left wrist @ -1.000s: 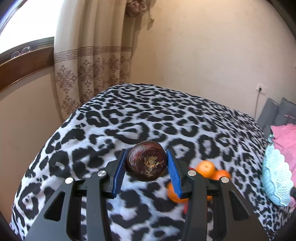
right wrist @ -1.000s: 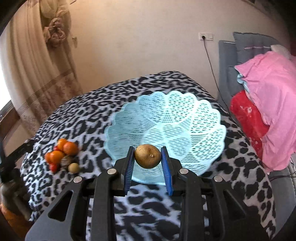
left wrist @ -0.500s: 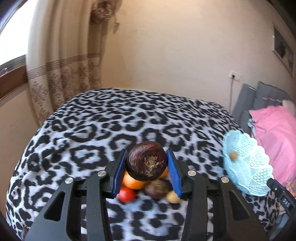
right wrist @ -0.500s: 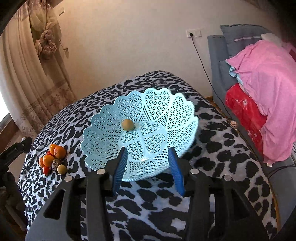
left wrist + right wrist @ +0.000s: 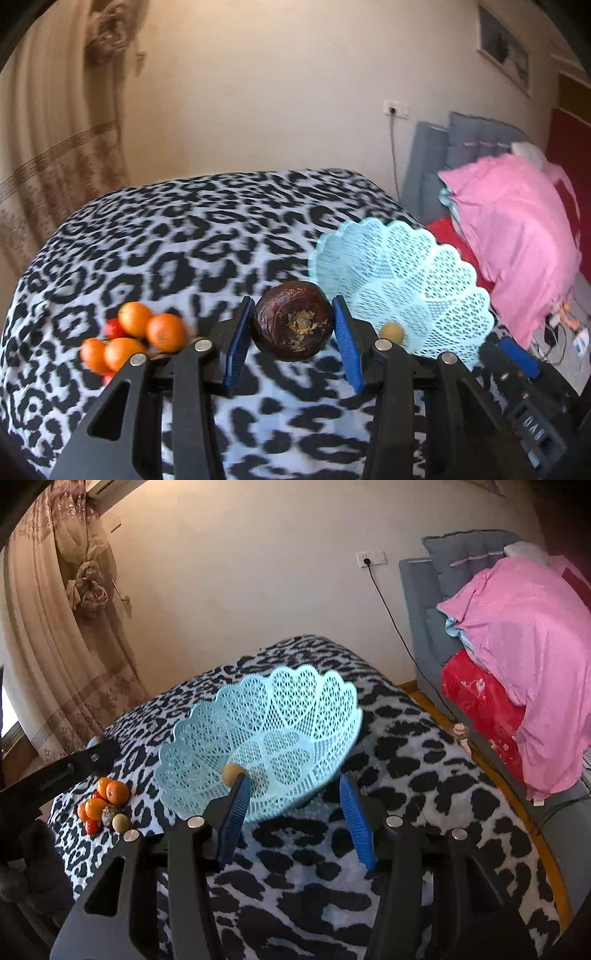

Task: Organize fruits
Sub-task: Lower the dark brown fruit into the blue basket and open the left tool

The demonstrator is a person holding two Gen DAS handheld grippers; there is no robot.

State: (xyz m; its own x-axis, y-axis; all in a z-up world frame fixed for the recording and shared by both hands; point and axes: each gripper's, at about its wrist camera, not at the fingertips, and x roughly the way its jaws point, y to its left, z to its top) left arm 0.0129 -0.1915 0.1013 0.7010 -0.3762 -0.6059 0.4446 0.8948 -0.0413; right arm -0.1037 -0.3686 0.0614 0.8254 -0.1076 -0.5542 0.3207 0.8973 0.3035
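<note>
The left tool (image 5: 291,334) grasps a dark fruit (image 5: 291,320) just left of the basket (image 5: 436,273), while the right tool (image 5: 291,812), nearer the basket, is opening with nothing between its pads.

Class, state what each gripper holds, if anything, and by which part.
Left gripper: a dark purple fruit, clamped at its two sides. Right gripper: nothing; jaws opening.

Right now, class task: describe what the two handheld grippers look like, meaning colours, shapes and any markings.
Both match. The left gripper and the right gripper each have two black angular plastic fingers with triangular cut-outs, silver round bolt heads, and flat ribbed blue pads on the inner faces. In the left wrist view, the right gripper's black body carries embossed lettering, too blurred to read. No cables or sleeves show.
</note>
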